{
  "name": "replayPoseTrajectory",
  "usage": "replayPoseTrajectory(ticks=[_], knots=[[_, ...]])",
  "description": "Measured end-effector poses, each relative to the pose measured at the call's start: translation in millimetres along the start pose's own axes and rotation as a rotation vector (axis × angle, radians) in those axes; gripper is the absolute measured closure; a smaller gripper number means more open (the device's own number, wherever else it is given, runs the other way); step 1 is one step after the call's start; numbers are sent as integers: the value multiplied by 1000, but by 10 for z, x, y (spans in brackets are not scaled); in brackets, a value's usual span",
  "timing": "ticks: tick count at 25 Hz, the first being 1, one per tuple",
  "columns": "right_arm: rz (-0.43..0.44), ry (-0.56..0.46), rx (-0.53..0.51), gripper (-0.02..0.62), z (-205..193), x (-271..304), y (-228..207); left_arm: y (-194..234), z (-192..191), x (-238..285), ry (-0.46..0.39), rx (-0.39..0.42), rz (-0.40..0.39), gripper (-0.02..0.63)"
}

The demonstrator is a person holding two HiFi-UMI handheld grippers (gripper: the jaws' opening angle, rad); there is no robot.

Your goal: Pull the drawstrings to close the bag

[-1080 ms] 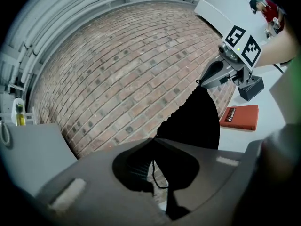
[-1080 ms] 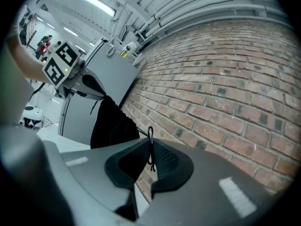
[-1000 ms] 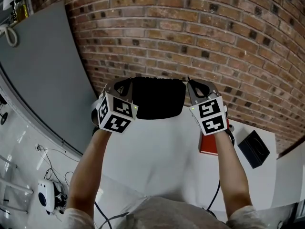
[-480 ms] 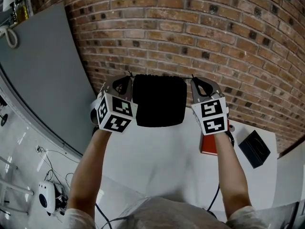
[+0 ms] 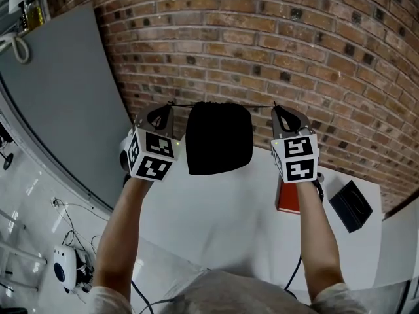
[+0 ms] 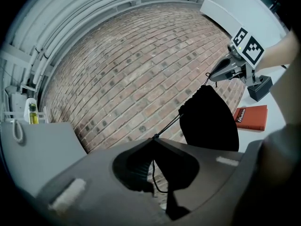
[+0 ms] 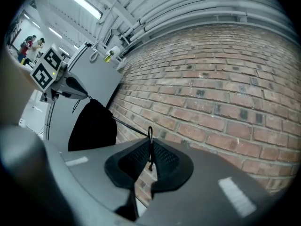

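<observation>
A black bag [image 5: 219, 138] hangs upright over the white desk [image 5: 216, 214], long axis vertical, gathered mouth on top. The left tongs [image 5: 169, 105] and right tongs [image 5: 275, 106] are clamped on its drawstrings [image 5: 262, 105], which stretch taut and level sideways.

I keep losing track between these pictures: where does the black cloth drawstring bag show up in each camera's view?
Head view: the black cloth drawstring bag sits at the centre of the picture.
Left gripper view: it is right of centre, at mid-height.
Right gripper view: it is on the left side, at mid-height.
Shared landmark: the red brick wall stands behind the bag in all three views.
</observation>
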State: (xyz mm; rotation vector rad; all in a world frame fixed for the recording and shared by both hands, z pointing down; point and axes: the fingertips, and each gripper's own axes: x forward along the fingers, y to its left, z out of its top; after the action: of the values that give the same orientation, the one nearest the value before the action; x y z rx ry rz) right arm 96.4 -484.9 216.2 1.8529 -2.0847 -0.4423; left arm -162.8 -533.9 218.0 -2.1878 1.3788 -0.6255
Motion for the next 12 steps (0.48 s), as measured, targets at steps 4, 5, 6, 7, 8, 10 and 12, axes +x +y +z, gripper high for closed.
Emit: replayPoseTrajectory(ticks=[4,5,6,7,8,10,12], knots=[[-2,4,10,575,-29,-17,-28,47,-67,-30,12,-10,12,598],[-2,5,11,575,-38,-21,-34,58,-84,-36,15,-13,14,598],[-3,6,12,575,-50,-24,-41,68,-103,-40,18,-17,17,598],[-4,7,15,575,-65,-28,-51,76,-122,-43,21,-22,19,598],[-4,9,17,575,-81,-32,-62,81,-139,-46,23,-26,20,598],[-4,10,19,575,-109,-39,-82,83,-161,-53,26,-30,21,598],[-7,12,18,575,-128,-41,-104,94,-185,-53,32,-30,26,598]])
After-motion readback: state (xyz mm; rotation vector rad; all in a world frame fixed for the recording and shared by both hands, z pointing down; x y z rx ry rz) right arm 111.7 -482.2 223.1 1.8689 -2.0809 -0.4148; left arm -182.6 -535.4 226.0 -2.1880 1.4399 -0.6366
